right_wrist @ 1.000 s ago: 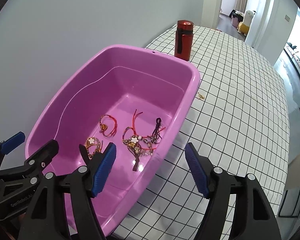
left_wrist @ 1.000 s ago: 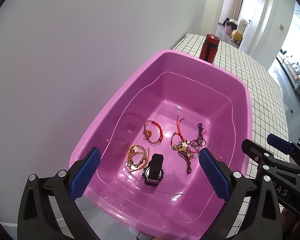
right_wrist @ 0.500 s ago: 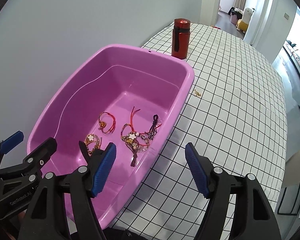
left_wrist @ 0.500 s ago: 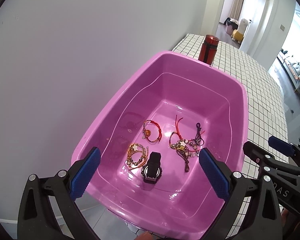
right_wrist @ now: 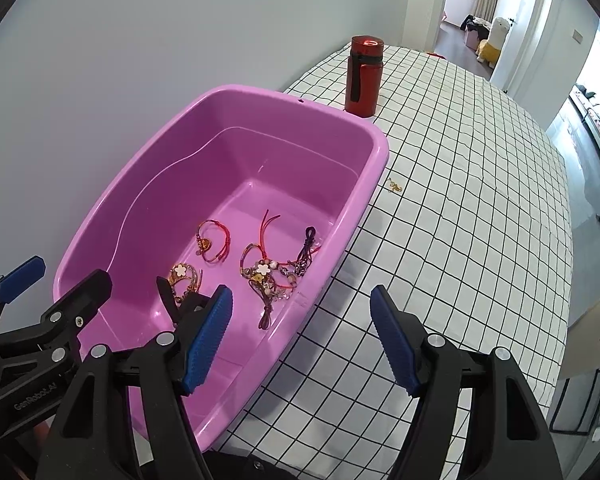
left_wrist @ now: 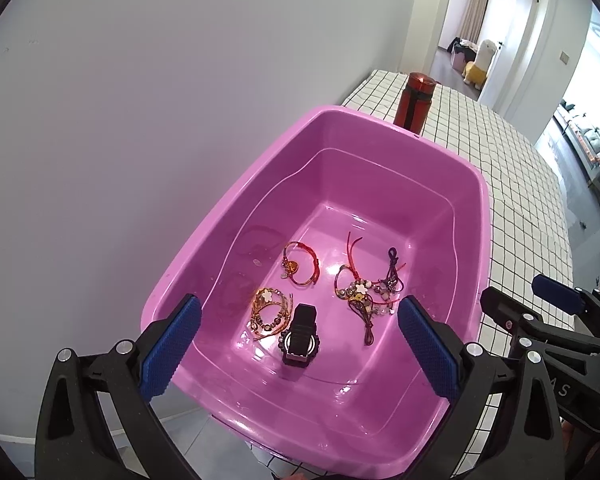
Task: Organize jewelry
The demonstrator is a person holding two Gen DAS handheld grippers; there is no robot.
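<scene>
the left hand-held gripper point(left_wrist: 298, 344) hangs over the near end of the pink tub point(left_wrist: 380, 132), its blue pads wide apart with nothing between them. on the tub floor, from left: a gold beaded bracelet point(left_wrist: 269, 313) with a white flower, a black watch point(left_wrist: 301, 336) just beside it, a red cord bracelet point(left_wrist: 300, 268) farther back, then a tangled heap of cords and beads point(left_wrist: 366, 292). right of the tub, a small gold piece point(right_wrist: 394, 187) lies alone on the checked bench point(right_wrist: 460, 220), near the rim. a red bottle point(right_wrist: 363, 76) stands behind the tub. the right hand-held gripper point(right_wrist: 302, 336) hovers over the tub's right edge, open and empty.
</scene>
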